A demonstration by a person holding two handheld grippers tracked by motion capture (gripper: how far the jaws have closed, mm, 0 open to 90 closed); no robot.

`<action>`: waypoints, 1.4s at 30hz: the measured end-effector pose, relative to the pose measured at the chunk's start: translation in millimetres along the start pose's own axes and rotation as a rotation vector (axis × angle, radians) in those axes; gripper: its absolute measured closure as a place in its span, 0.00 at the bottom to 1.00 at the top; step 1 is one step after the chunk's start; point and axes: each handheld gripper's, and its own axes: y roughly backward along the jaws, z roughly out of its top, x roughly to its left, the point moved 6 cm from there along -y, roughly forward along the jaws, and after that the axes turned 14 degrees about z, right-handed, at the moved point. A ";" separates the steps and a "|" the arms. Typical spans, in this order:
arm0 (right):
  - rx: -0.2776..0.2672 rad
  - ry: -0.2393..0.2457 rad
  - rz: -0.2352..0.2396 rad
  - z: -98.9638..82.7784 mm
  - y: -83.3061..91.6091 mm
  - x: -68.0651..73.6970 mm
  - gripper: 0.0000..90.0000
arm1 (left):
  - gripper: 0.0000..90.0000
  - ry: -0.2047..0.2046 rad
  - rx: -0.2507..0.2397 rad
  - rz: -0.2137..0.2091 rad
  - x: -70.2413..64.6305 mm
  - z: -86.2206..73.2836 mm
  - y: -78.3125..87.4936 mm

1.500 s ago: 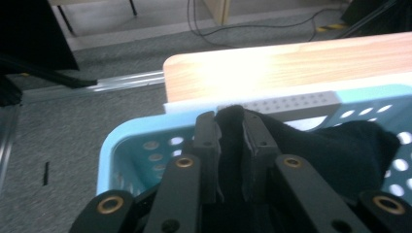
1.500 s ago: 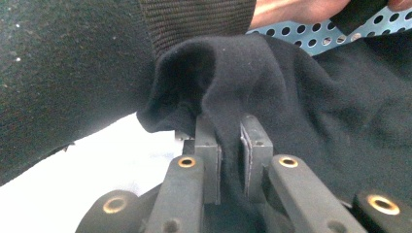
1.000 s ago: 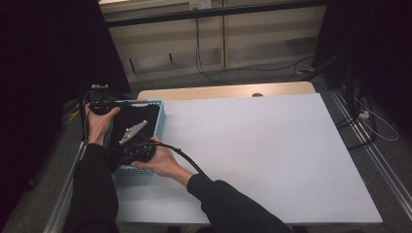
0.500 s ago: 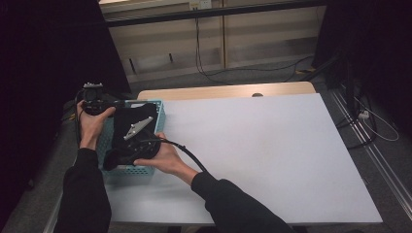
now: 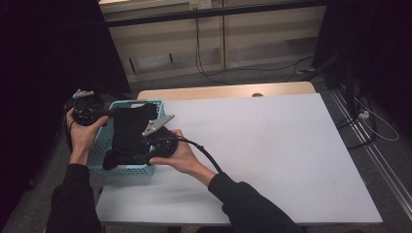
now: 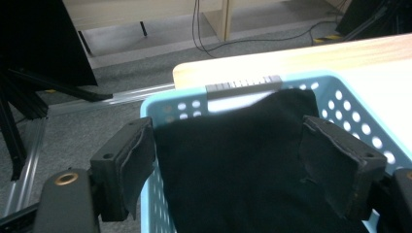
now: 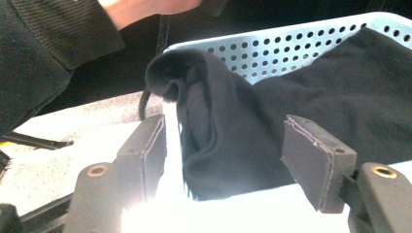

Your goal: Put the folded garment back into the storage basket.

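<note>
A light blue perforated basket stands at the table's left edge with a black cloth lying in it. My left gripper hovers at the basket's far left corner. In the left gripper view its jaws have just been opening and stand apart over the cloth, touching nothing. My right gripper sits at the basket's right side. Its jaws have just been opening too. The cloth's folded end hangs over the basket rim between the pads, which do not press it.
The white table stretches to the right, with a wooden strip along its far edge. Beyond it are grey floor, trailing cables and a low cabinet. Dark curtains flank both sides. A metal rail runs at the right.
Both grippers have drawn back from the middle of the basket, the left toward the left, the right toward the table. Their jaws have spread, and the cloth lies free in the basket.
</note>
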 end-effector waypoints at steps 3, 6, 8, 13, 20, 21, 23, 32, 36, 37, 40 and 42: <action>-0.010 0.005 -0.008 -5.8 10.0 5.5 0.36 | 0.25 -0.006 -0.011 -0.005 -4.5 -6.6 9.3; -0.025 0.001 -0.013 -12.4 20.4 11.2 0.34 | 0.25 -0.010 -0.019 -0.021 -10.2 -14.7 19.0; -0.028 0.001 -0.023 -19.1 27.7 14.7 0.34 | 0.25 -0.022 -0.020 -0.025 -13.8 -21.5 25.8; -0.033 -0.013 -0.045 -37.6 47.1 21.3 0.32 | 0.25 -0.013 -0.025 -0.029 -19.8 -38.8 38.7; -0.024 -0.024 -0.075 -58.5 69.4 35.6 0.31 | 0.25 -0.015 -0.033 -0.019 -22.5 -62.1 57.9; -0.023 -0.025 -0.076 -61.6 72.2 37.4 0.30 | 0.25 -0.014 -0.031 -0.025 -23.4 -65.6 61.1; -0.021 -0.029 -0.088 -68.5 77.6 39.9 0.30 | 0.25 -0.005 -0.036 -0.029 -24.2 -71.9 67.0; 0.014 -0.045 -0.136 -94.0 104.0 49.3 0.30 | 0.28 0.047 -0.043 -0.049 -23.3 -86.6 94.5; 0.030 -0.047 -0.149 -102.1 111.9 51.4 0.29 | 0.31 0.049 -0.021 -0.066 -25.9 -96.9 102.0; 0.028 -0.048 -0.149 -103.5 113.4 51.6 0.29 | 0.32 0.058 -0.020 -0.066 -25.9 -99.6 103.4; 0.027 -0.049 -0.153 -107.2 116.5 51.9 0.29 | 0.37 0.065 0.001 -0.079 -27.0 -108.9 103.6; 0.027 -0.051 -0.154 -108.7 117.1 51.9 0.29 | 0.44 0.064 0.015 -0.102 -28.5 -114.5 102.2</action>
